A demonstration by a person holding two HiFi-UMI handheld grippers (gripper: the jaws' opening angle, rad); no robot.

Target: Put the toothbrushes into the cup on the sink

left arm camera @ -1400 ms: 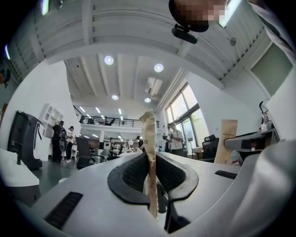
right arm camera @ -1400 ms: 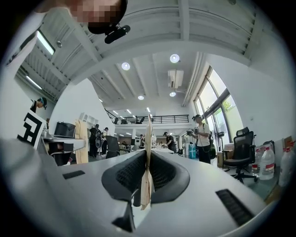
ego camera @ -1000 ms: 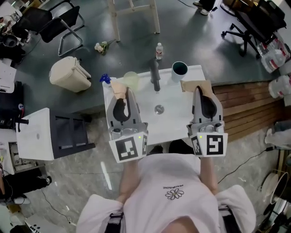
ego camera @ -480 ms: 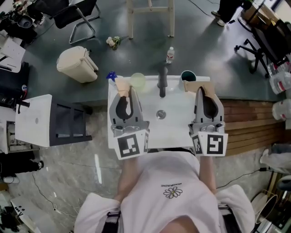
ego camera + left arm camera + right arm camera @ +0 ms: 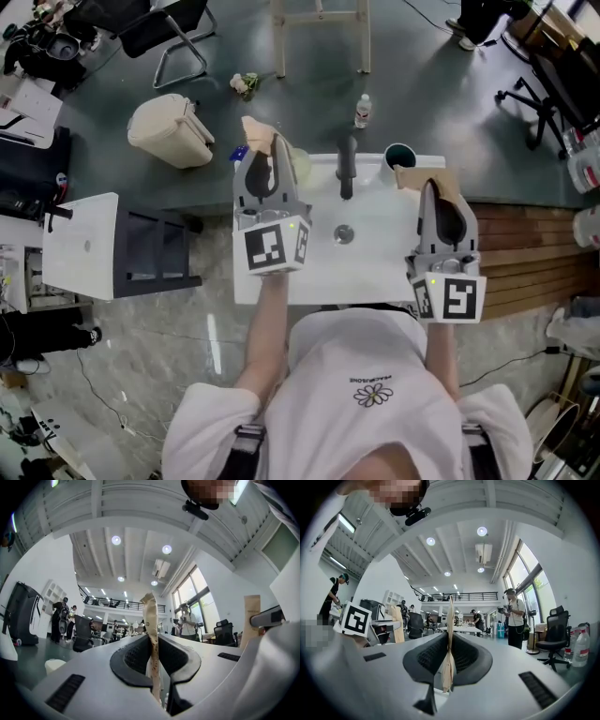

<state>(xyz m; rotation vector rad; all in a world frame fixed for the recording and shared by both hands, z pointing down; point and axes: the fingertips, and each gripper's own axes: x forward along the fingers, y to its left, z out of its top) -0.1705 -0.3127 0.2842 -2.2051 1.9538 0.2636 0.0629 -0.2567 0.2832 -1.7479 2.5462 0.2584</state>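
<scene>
A white sink (image 5: pixel 375 258) lies below me, with a dark cup (image 5: pixel 399 155) at its back right corner. My left gripper (image 5: pixel 265 155) is raised over the back left corner and is shut on a tan paper-wrapped toothbrush (image 5: pixel 258 131), which sticks out past the fingertips. It hides most of a pale green cup (image 5: pixel 300 165). In the left gripper view the wrapped toothbrush (image 5: pixel 151 620) stands upright between the closed jaws. My right gripper (image 5: pixel 438 192) hovers over the sink's right side, shut on another tan wrapped toothbrush (image 5: pixel 415 176) just short of the dark cup. The right gripper view shows this wrapped toothbrush (image 5: pixel 449 644) edge-on.
A dark faucet (image 5: pixel 347 169) rises at the sink's back middle, above the drain (image 5: pixel 344 234). A blue spray bottle (image 5: pixel 239 153) peeks out at the back left. On the floor are a beige bin (image 5: pixel 169 131), a small bottle (image 5: pixel 363 111) and a white side table (image 5: pixel 84 248).
My left gripper has lifted and gone forward with its wrapped toothbrush to the sink's back left corner. The right gripper has stayed almost in place.
</scene>
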